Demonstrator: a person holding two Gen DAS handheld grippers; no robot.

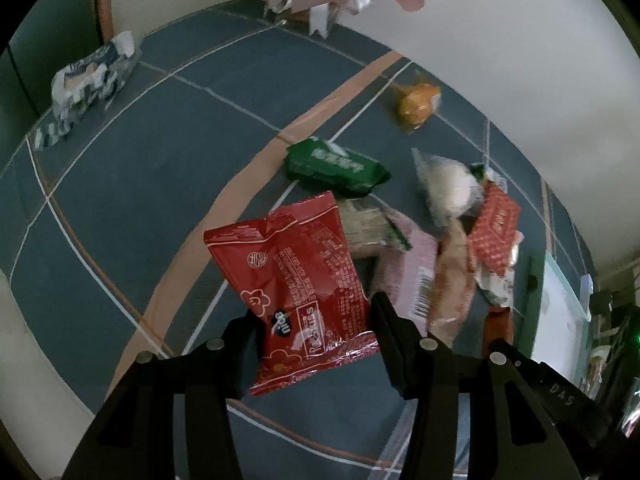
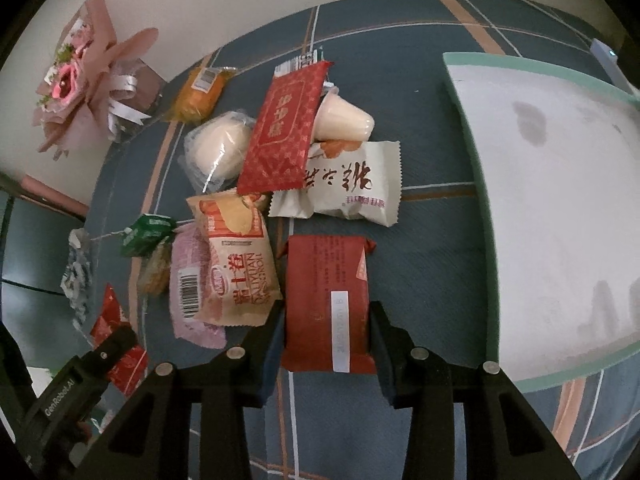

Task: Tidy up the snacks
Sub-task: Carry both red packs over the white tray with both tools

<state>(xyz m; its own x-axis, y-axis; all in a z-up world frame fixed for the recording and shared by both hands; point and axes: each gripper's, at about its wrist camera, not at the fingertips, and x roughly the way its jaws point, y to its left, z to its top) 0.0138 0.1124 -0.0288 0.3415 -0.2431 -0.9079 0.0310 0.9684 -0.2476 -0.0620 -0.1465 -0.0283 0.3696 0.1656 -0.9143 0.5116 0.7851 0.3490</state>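
Observation:
My left gripper (image 1: 312, 332) is shut on a red snack packet (image 1: 296, 280) and holds it above the blue plaid tablecloth (image 1: 140, 184). That packet and the left gripper also show at the lower left of the right wrist view (image 2: 116, 344). My right gripper (image 2: 326, 328) has its jaws on both sides of a red wrapped snack bar (image 2: 328, 300) that lies on the cloth; they touch its sides. Beyond it lies a pile of snacks: a beige egg-roll packet (image 2: 236, 260), a white packet (image 2: 352, 184), a red patterned sachet (image 2: 284, 128) and a clear-wrapped bun (image 2: 220, 148).
A white tray with a green rim (image 2: 560, 208) lies to the right. A pink flower bouquet (image 2: 84, 72) stands at the back left by the wall. A green packet (image 1: 336, 166), an orange snack (image 1: 416, 104) and a blue-white packet (image 1: 88, 84) lie apart on the cloth.

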